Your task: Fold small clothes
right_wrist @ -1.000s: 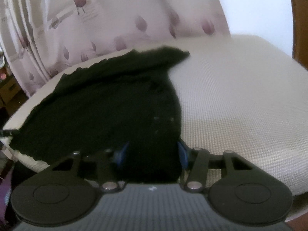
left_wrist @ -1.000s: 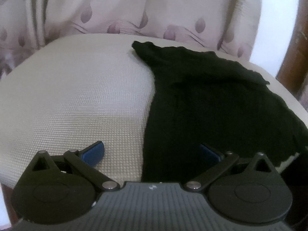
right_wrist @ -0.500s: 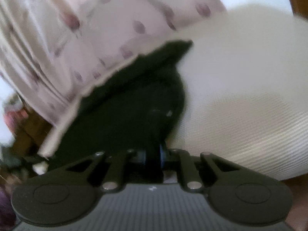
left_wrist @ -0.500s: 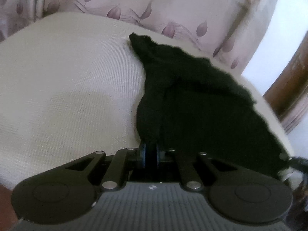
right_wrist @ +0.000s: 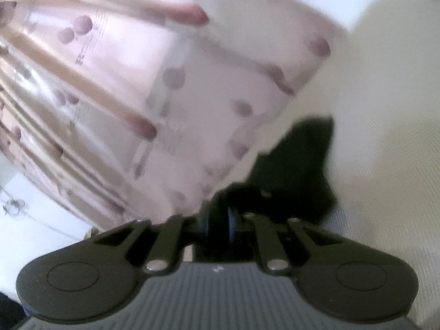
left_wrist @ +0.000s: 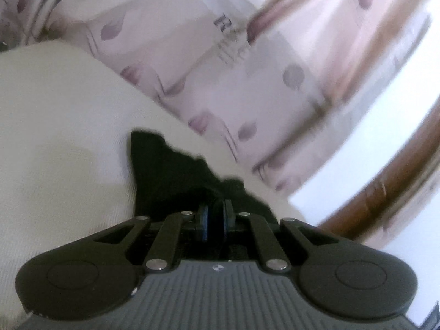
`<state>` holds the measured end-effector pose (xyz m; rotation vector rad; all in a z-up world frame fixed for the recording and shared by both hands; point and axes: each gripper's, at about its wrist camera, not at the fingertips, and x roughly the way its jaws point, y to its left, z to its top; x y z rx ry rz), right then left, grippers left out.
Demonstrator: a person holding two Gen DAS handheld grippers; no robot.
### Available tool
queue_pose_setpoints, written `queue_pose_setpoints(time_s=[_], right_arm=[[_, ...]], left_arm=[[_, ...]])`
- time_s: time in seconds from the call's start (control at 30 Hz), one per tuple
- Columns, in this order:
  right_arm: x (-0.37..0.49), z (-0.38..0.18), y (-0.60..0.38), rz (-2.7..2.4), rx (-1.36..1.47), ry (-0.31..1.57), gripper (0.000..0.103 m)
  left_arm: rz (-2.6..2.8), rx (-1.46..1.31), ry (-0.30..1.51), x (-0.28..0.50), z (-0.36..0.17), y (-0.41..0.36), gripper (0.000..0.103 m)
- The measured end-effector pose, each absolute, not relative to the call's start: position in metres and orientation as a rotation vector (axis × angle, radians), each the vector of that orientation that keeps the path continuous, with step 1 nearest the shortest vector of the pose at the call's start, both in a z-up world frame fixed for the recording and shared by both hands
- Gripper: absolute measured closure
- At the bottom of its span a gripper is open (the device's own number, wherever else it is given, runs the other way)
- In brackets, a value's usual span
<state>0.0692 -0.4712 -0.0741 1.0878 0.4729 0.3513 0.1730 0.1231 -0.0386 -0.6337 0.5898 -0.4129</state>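
A small black garment [left_wrist: 170, 173] lies bunched on the cream woven cushion [left_wrist: 60, 126]. My left gripper [left_wrist: 215, 214] is shut on a fold of the black cloth, its blue pads pressed together with fabric between them, and the view is tilted. In the right wrist view the same black garment [right_wrist: 299, 162] stretches away from my right gripper [right_wrist: 218, 221], which is also shut on the cloth. The cushion [right_wrist: 385, 126] lies to the right there. Both views are blurred by motion.
A pale pink curtain with purple leaf print [left_wrist: 220, 63] hangs right behind the cushion and fills the left of the right wrist view [right_wrist: 137, 96]. A brown wooden frame [left_wrist: 385, 187] and bright white wall stand at the right in the left wrist view.
Both grippers went from open around the garment's near edge to shut on it. They then lifted and rolled, pulling the cloth up and bunching it toward the far edge.
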Motion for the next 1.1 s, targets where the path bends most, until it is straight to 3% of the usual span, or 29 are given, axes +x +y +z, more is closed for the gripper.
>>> queue_pose_setpoints(time_s=[0.2,0.43,0.5,0.57,0.63,0.67,0.8,0.87,0.93,1.1], right_arm=[[0.162,-0.095,-0.495,0.237,1.108,0.496,0.090],[0.245,-0.162,-0.516,0.127,1.181,0.578,0.088],[0.246,-0.174,-0.520,0.101,1.207,0.551,0.085],[0.236,-0.183,-0.527,0.095,1.272,0.471,0.070],[0.218,-0.182,-0.534,0.106,1.316,0.374,0.035],[0.209,-0.179,-0.537,0.114,1.315,0.345,0.032],[0.189,-0.134,-0.516,0.242,1.058,0.394,0.033],[0.189,-0.099,-0.470,0.306,0.737,0.495,0.043],[0.196,-0.081,-0.424,0.390,0.541,0.574,0.064],[0.231,-0.079,-0.326,0.529,0.296,0.708,0.076]], left_arm=[[-0.285,-0.689,0.562,0.258,-0.038,0.121,0.093],[-0.161,-0.632,0.623,0.329,-0.087,0.107,0.089],[-0.123,-0.612,0.617,0.333,-0.093,0.108,0.070],[-0.095,-0.635,0.582,0.330,-0.093,0.113,0.027],[-0.063,-0.627,0.538,0.319,-0.088,0.118,0.008],[-0.054,-0.616,0.512,0.314,-0.083,0.121,0.007],[-0.122,-0.526,0.485,0.294,-0.060,0.121,0.007],[-0.178,-0.484,0.494,0.284,-0.053,0.116,0.006],[-0.242,-0.464,0.513,0.273,-0.053,0.108,0.006],[-0.357,-0.375,0.567,0.263,-0.069,0.077,0.017]])
